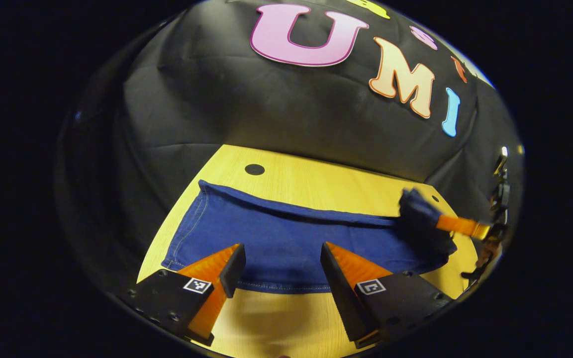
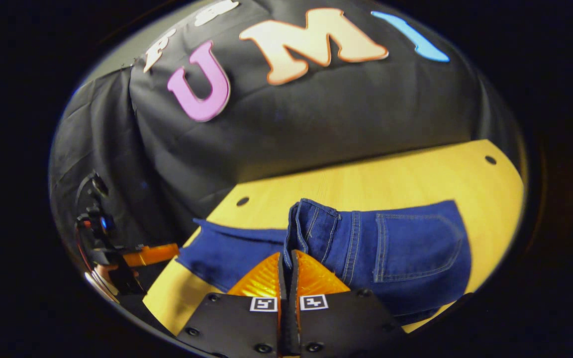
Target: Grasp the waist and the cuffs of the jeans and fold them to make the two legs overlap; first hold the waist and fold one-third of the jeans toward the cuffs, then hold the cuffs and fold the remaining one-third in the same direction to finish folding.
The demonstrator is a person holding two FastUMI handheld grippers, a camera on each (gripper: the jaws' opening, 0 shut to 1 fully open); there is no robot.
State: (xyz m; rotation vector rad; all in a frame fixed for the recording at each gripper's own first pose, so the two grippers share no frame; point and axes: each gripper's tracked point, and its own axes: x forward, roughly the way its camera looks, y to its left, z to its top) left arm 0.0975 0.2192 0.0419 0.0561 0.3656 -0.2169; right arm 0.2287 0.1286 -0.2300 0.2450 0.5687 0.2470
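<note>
two grippers over jeans [image 1: 286, 243], left fingers [image 1: 229, 266] spread, right fingers [image 2: 311, 273] pinching waistband, wooden table [image 1: 306, 181]

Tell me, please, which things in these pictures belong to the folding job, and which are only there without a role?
Belong to the job:
- jeans, lying on the table, waist end lifted
- right gripper, shut on the waist
- left gripper, open, above the near edge of the jeans

Only there:
- wooden table
- round holes in the table
</note>
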